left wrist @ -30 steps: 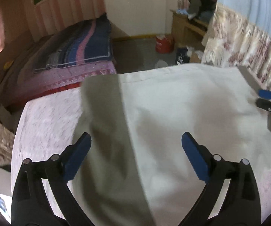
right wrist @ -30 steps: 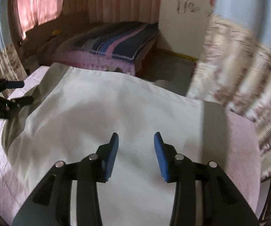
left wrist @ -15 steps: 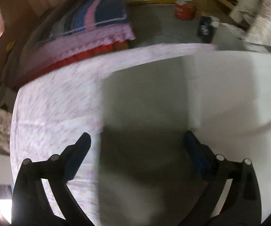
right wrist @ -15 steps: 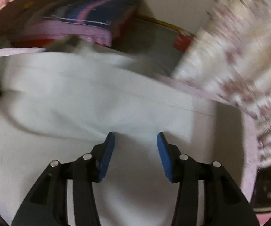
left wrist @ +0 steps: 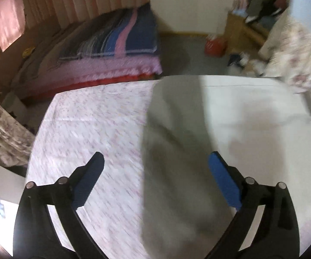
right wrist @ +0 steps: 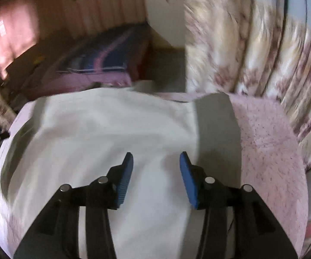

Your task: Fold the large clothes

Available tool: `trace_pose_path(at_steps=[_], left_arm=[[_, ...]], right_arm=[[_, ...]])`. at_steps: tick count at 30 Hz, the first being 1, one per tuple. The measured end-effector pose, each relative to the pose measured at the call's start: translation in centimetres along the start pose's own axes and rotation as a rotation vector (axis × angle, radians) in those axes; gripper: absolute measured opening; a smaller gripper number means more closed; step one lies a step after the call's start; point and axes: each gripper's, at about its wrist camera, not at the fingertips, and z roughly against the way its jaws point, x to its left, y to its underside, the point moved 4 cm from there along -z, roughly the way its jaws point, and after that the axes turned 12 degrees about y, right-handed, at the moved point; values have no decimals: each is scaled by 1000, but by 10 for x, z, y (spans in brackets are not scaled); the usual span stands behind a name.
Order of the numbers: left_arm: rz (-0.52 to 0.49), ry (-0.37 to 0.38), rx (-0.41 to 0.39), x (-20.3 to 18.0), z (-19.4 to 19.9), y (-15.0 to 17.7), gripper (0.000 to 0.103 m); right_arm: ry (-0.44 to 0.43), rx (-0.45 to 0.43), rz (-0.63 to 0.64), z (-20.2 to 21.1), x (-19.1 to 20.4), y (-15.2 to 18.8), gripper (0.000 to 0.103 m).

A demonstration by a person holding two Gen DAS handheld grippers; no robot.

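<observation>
- On the floor past the bench I see a red container beside a wooden stand; its contents are too blurred for me to make out.
- The stand carries a heap of dark things on top that I cannot identify.
- The bench is covered with a pink patterned cloth, and the garment, a large pale piece, lies spread flat on it.
- In my left view the garment fills the right part of the bench; a grey shaded strip runs along its left edge, and bare pink cloth lies to the left of that.
- My left hand-held gripper hangs over that left edge, released, jaws spread wide with nothing between them; one blue pad is over the pink cloth, the other over the garment.
- In my right view the garment covers most of the bench, its right edge ending in a grey strip, with pink cloth beyond.
- My right hand-held gripper hovers above the garment near that right edge, jaws partly apart and gripping nothing; whether the pads touch the fabric I cannot tell.
- The other tool shows only as a dark shape at the left rim of the right view.
- A bed with striped bedding stands beyond the bench, and a floral curtain hangs at the right.
</observation>
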Motion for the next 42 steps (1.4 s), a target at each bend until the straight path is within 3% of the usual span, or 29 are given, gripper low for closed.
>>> trace_pose_path(at_steps=[2,5,9,12,19,33,36,42], left_arm=[[-10,57,-48,-28,16,24,99],[-35,90,-80,-62,18,55,99],[-71,53,-44,-86,-2,92,99],[-100,-24,-40,-76,-21,107,100],[-61,-7,-33,-41,-22,107,100],[-43,18,-16,-35,-24,109,100],[-42,18,-11,-35,-24,109,100],[-46,22,-3,-33,-24,107,100]], right_arm=[[-68,-66,72,33,31,23,55],[-155,-122,145,57,72,57,55],[-112,-141,290,48,98,100,55],[-73,-86,299,30,82,108,53],[21,-86,301,15,22,121,53],[29,-50,237,14,-53,119,55],[39,-50,253,13,-52,122,55],[-24,-37,183,5,-60,123,56]])
